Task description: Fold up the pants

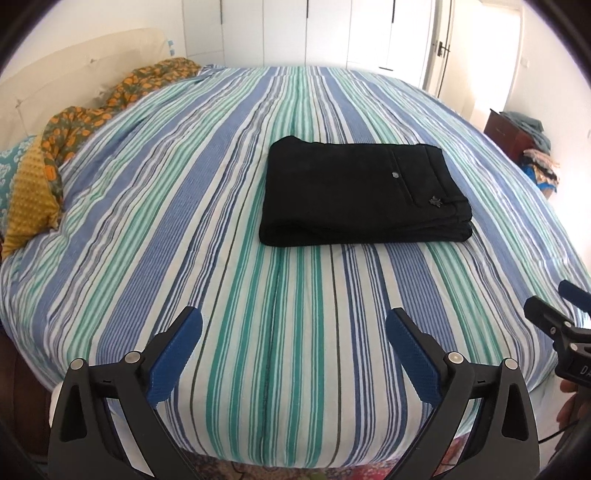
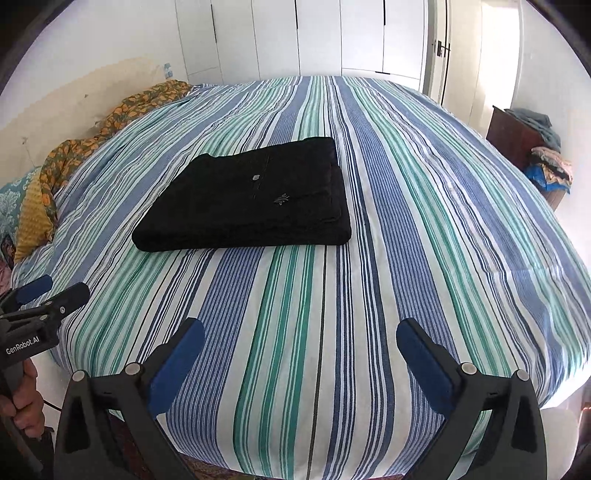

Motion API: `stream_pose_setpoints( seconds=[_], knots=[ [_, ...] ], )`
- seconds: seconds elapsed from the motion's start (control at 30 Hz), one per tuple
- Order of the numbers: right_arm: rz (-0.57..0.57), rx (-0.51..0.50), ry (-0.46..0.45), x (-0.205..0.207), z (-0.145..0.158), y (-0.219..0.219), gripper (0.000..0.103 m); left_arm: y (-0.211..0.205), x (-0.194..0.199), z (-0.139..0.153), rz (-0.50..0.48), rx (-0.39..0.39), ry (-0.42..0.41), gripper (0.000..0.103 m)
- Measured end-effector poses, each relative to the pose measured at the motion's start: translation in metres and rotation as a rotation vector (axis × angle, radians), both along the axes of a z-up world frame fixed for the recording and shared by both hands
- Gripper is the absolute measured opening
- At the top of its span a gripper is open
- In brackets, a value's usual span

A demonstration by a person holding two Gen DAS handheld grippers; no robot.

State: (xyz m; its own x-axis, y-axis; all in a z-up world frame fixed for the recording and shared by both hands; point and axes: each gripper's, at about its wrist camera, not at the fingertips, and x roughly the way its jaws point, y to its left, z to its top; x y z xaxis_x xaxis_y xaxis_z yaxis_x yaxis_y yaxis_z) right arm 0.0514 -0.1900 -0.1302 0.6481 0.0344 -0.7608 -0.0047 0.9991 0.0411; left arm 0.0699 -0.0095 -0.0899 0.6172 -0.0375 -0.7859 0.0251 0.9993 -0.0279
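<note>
Black pants (image 1: 360, 192) lie folded into a compact rectangle in the middle of the striped bed (image 1: 258, 295), back pocket and button facing up. They also show in the right wrist view (image 2: 247, 199). My left gripper (image 1: 293, 323) is open and empty above the bed's near edge, well short of the pants. My right gripper (image 2: 300, 332) is open and empty, also back from the pants. The right gripper shows at the right edge of the left wrist view (image 1: 554, 314); the left one at the left edge of the right wrist view (image 2: 48, 295).
An orange patterned blanket (image 1: 122, 92) and yellow and teal pillows (image 1: 29, 192) lie along the headboard at left. White wardrobe doors (image 1: 314, 33) stand behind the bed. A brown cabinet with piled clothes (image 1: 524, 140) stands at right, by the door.
</note>
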Motion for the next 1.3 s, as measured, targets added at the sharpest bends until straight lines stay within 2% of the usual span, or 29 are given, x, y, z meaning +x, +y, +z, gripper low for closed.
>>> stream_pose_setpoints(
  seconds=[0.17, 0.33, 0.73, 0.93, 1.17, 1.3],
  knots=[
    [-0.003, -0.024, -0.026, -0.006, 0.009, 0.004, 0.103, 0.000, 0.000, -0.003, 0.001, -0.003, 0.025, 0.100],
    [-0.007, -0.056, -0.029, -0.011, 0.009, 0.006, 0.103, -0.003, -0.004, -0.004, -0.007, 0.026, 0.014, 0.102],
    [-0.012, -0.133, -0.058, -0.027, 0.008, 0.006, 0.103, -0.011, -0.022, -0.002, -0.036, 0.055, -0.053, 0.102],
    [-0.011, -0.132, -0.052, -0.029, 0.005, 0.009, 0.103, -0.011, -0.028, 0.011, -0.054, 0.013, -0.108, 0.103],
    [-0.018, -0.135, -0.063, -0.032, 0.008, 0.010, 0.103, -0.018, -0.031, 0.019, -0.029, 0.099, -0.151, 0.103],
    [-0.024, -0.131, -0.066, -0.034, 0.011, 0.010, 0.103, -0.017, -0.027, 0.014, -0.034, 0.117, -0.107, 0.102]
  ],
)
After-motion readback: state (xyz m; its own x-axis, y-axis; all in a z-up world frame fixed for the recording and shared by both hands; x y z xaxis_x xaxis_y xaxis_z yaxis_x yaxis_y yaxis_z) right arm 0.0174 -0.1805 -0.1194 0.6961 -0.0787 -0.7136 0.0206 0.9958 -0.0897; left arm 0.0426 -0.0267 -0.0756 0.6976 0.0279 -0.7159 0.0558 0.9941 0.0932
